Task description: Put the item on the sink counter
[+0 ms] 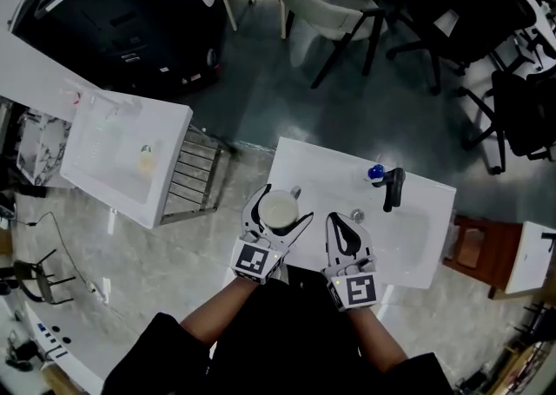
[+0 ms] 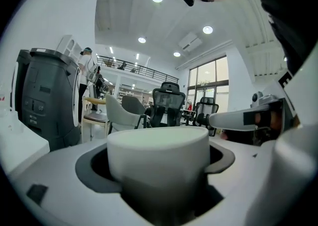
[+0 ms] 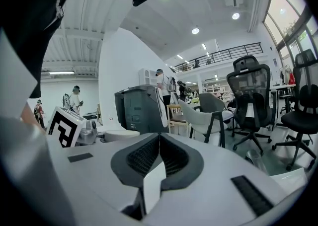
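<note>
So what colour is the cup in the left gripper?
Plain white cup; the left gripper view shows it best.

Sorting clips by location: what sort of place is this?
Probably an open office or lab with a mock washroom corner: a white sink counter, a black tap, and swivel office chairs behind.

the head view looks steeply down from high above the sink counter [image 1: 313,163]. each gripper view sits low, close behind its own jaws, facing level across the room; both share the grey machine [image 2: 44,96] and office chairs [image 2: 169,103].
</note>
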Demonstrator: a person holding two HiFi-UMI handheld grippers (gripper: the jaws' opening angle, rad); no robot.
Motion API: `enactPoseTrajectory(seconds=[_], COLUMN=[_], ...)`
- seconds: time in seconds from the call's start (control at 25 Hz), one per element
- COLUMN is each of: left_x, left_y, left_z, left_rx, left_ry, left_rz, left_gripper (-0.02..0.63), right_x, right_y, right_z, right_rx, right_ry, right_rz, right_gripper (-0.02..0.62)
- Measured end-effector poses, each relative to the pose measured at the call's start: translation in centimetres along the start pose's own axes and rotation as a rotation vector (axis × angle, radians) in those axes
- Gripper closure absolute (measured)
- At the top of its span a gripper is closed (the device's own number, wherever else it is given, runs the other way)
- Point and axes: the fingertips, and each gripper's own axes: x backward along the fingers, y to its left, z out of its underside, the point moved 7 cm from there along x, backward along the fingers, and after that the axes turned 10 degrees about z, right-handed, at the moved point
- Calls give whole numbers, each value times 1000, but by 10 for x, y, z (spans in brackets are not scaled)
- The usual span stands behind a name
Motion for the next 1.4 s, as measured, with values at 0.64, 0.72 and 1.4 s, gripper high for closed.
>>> enactPoseTrajectory(seconds=[0.64,0.72,1.4], left_x=[-81,-89,-135], left_y=[62,67,103], left_z=[61,69,123], left_rx=[-72,-90,-93], left_ry=[32,48,146], left_rz=[-125,-137,-170], left_gripper=[147,148,148], right_x=[-43,-46,-78], right_y=[-29,-31,-55], right_z=[17,16,38], right_rx=[-23,-15,-18], right_ry=[5,-24,59], right_rz=[-85,-92,-102], right_gripper=[563,563,563])
